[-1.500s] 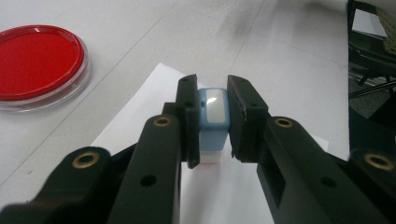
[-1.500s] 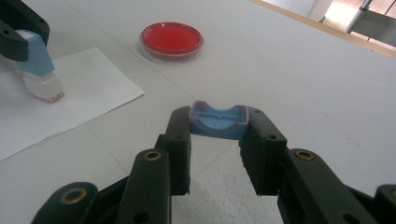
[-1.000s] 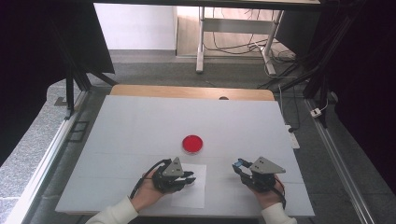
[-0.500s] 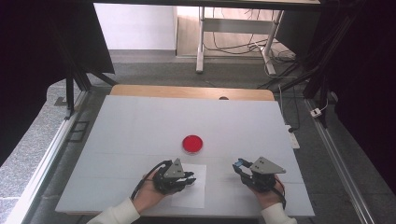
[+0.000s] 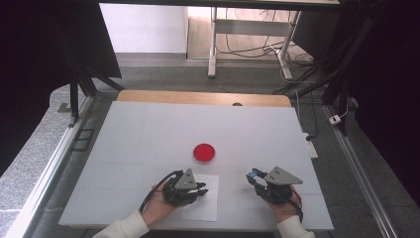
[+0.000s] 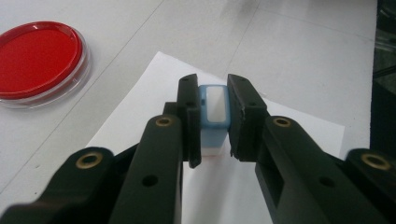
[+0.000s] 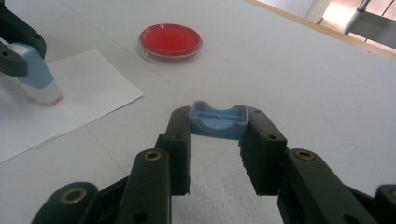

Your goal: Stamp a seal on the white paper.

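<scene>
Left gripper (image 6: 215, 116) clamped on a blue stamp (image 6: 214, 108), held over white paper (image 6: 289, 135). Up and left of those jaws, a red dish (image 6: 37, 58). Right gripper (image 7: 218, 135) pinching a blue cap (image 7: 218, 120), just above the table (image 7: 303, 79).

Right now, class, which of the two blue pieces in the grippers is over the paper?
The stamp in the left gripper, tip down over the paper; the cap hangs off it.
</scene>
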`<state>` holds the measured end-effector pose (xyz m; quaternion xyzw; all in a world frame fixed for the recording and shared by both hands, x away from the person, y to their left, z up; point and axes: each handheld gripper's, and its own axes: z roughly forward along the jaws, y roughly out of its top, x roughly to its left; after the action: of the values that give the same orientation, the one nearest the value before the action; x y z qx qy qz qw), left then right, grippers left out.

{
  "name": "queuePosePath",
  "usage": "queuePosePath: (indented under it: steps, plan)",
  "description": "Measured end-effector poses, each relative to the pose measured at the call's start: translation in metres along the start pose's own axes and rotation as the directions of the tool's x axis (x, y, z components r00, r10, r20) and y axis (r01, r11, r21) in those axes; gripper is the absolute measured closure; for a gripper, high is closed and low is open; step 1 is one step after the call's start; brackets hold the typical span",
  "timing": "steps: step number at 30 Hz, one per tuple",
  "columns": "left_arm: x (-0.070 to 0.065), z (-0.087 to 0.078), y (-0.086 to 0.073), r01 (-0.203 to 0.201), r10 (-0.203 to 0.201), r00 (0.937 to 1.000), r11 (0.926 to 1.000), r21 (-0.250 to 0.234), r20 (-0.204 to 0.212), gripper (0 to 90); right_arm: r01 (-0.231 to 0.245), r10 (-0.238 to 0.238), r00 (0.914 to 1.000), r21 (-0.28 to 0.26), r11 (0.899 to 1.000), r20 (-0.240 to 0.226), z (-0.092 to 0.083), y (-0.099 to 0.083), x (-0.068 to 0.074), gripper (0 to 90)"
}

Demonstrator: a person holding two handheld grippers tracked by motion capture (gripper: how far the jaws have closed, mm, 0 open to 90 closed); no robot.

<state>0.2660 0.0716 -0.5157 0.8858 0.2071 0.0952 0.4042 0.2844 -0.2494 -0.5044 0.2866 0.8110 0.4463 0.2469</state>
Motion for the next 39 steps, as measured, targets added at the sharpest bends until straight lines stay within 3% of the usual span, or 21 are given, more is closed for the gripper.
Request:
queuePosePath:
  steps: [3, 8, 12, 24, 32, 35, 39]
  plan:
    - [0.0, 0.0, -0.001, 0.009, -0.009, 1.0, 0.9999, -0.009, 0.0, 76.2, 0.0, 0.0, 1.0, 0.0, 1.0, 0.002, -0.001, 0.0, 0.0, 64.0]
    - [-0.003, 0.0, -0.001, -0.01, 0.01, 0.9998, 0.9999, -0.005, -0.016, 76.2, 0.001, -0.001, 1.0, 0.0, 1.0, -0.001, -0.001, 0.0, 0.0, 64.0]
    - [-0.002, 0.0, -0.002, 0.01, -0.011, 0.9999, 0.9998, -0.016, -0.005, 76.2, -0.001, 0.001, 1.0, -0.001, 1.0, -0.001, -0.001, 0.0, -0.001, 64.0]
    - [-0.003, 0.0, -0.003, -0.009, 0.008, 0.9998, 0.9998, -0.016, -0.018, 76.1, 0.0, 0.0, 1.0, -0.001, 1.0, -0.001, -0.001, 0.0, -0.001, 64.0]
    - [0.0, -0.007, 0.0, -0.01, 0.009, 0.9997, 0.9985, -0.054, -0.021, 75.8, -0.001, 0.001, 1.0, -0.003, 1.0, 0.001, -0.002, 0.001, 0.0, 64.0]
    - [0.001, -0.009, 0.001, 0.018, -0.018, 0.9998, 0.9956, -0.092, 0.007, 75.7, -0.004, 0.004, 1.0, -0.008, 1.0, -0.005, -0.002, 0.001, -0.002, 64.0]
    - [0.0, -0.012, 0.003, 0.015, -0.015, 0.9999, 0.9945, -0.104, 0.003, 75.7, -0.002, 0.002, 1.0, -0.007, 1.0, -0.005, -0.002, 0.001, -0.001, 63.9]
